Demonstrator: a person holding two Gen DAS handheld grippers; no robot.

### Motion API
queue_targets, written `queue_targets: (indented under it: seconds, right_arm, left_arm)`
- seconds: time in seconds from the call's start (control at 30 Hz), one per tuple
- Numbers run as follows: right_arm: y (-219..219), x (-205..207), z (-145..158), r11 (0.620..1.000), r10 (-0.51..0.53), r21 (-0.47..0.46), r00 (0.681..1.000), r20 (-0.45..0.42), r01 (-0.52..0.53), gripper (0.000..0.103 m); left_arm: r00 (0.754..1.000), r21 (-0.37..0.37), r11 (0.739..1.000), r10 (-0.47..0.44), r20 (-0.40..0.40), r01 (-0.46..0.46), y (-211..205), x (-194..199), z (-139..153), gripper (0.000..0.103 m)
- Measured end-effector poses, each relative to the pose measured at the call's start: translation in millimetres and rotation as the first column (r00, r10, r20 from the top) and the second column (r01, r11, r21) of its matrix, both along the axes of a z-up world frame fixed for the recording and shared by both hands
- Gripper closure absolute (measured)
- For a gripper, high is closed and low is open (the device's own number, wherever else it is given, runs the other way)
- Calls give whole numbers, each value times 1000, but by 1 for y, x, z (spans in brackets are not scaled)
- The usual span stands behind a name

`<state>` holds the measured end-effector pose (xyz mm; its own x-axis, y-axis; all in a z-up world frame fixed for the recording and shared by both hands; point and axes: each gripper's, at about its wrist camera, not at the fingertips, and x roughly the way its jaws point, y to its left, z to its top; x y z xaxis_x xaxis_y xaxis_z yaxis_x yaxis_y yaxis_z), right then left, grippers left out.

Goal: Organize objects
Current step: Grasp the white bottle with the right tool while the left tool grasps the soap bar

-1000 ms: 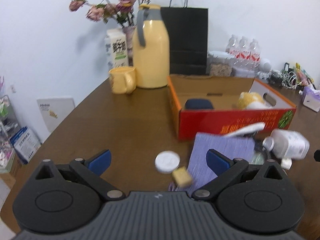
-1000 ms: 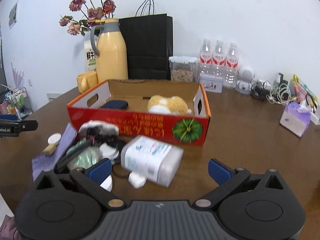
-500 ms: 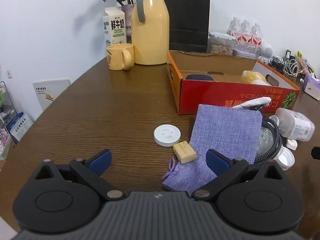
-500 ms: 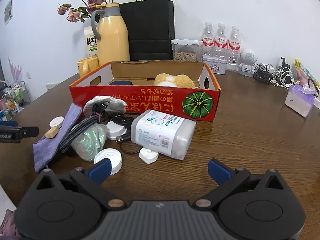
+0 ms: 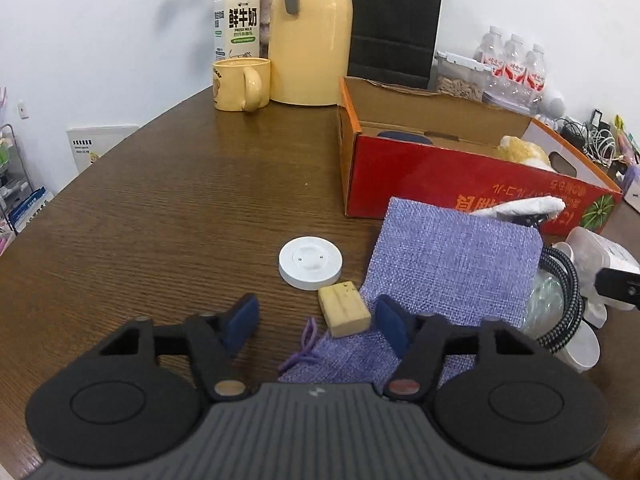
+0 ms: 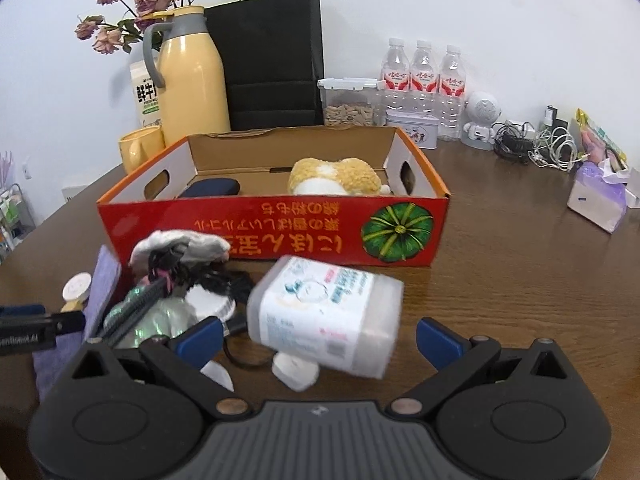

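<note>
the left gripper (image 5: 318, 318) hung low over the brown table (image 5: 160, 208), its jaws half closed and just then narrowing. a small tan block (image 5: 344, 310) sat between the blue pads, close beside the right one, but neither pad pressed on it. the block lay on the near corner of a purple cloth pouch (image 5: 452, 264), whose drawstring curled onto the wood. a white round disc (image 5: 311, 263) rested just beyond the block, clear of the pouch.

the right gripper (image 6: 320, 330) had its jaws wide apart. a white plastic jar (image 6: 326, 314) lay on its side between and just ahead of the pads, untouched by either. a small white cap (image 6: 296, 372) sat under the jar's near edge. to the left of the jar lay a heap: a black braided cable (image 6: 136, 308), a shiny crumpled bag (image 6: 160, 320), a white lid (image 6: 210, 302) and a white glove (image 6: 180, 246).

behind the heap stood an open red box (image 6: 272, 224) with a pumpkin picture on its front. inside it lay a yellow plush toy (image 6: 334, 176) and a dark blue case (image 6: 210, 188). a yellow jug (image 6: 192, 76), a yellow mug (image 5: 240, 88), a milk carton (image 5: 238, 26) and a black paper bag (image 6: 272, 60) stood at the back of the table.
</note>
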<state>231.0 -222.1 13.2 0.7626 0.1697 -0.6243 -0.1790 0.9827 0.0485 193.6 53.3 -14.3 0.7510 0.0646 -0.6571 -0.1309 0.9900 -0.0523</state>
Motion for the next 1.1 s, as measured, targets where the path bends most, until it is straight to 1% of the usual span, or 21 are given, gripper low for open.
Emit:
queue_targets:
  seconds: [0.03, 0.07, 0.1, 0.33, 0.53, 0.63, 0.7, 0.87, 1.1]
  right_arm:
    - [2, 3, -1, 1000, -6, -4, 1000, -2, 6, 0]
    - [4, 7, -2, 1000, -16, -10, 1000, -5, 16, 0]
    - [6, 11, -4, 999, -32, -19, 999, -10, 32, 0]
    - [5, 25, -12, 995, -99, -18, 995, -24, 99, 0]
    - [0, 31, -17, 993, -121, -10, 992, -45, 121, 0]
    - [-2, 32, -18, 992, -126, -1, 991, -46, 126, 6]
    - [-6, 30, -18, 993, -115, 26, 992, -48, 116, 19]
    - [-15, 24, -18, 993, -100, 66, 995, -30, 102, 19]
    - [-25, 11, -12, 993, -92, 75, 995, 29, 90, 20]
  left_arm:
    - [1000, 2, 1000, 3, 3, -3, 0, 0, 0, 55]
    - [1000, 3, 1000, 5, 5, -5, 0, -2, 0, 70]
    - [1000, 0, 1000, 3, 7, -3, 0, -2, 1, 79]
    - [1000, -13, 1000, 0, 18, 1, 2, -4, 2, 80]
    - [1000, -22, 1000, 0, 23, 1, 3, -5, 3, 80]
    - [999, -24, 1000, -2, 32, 3, 3, -7, 6, 80]
    - [999, -24, 1000, -2, 38, 3, 3, -8, 7, 80]
    - [999, -22, 1000, -4, 52, 5, 4, -12, 11, 80]
    - [997, -14, 1000, -20, 79, 21, 3, -16, 18, 80]
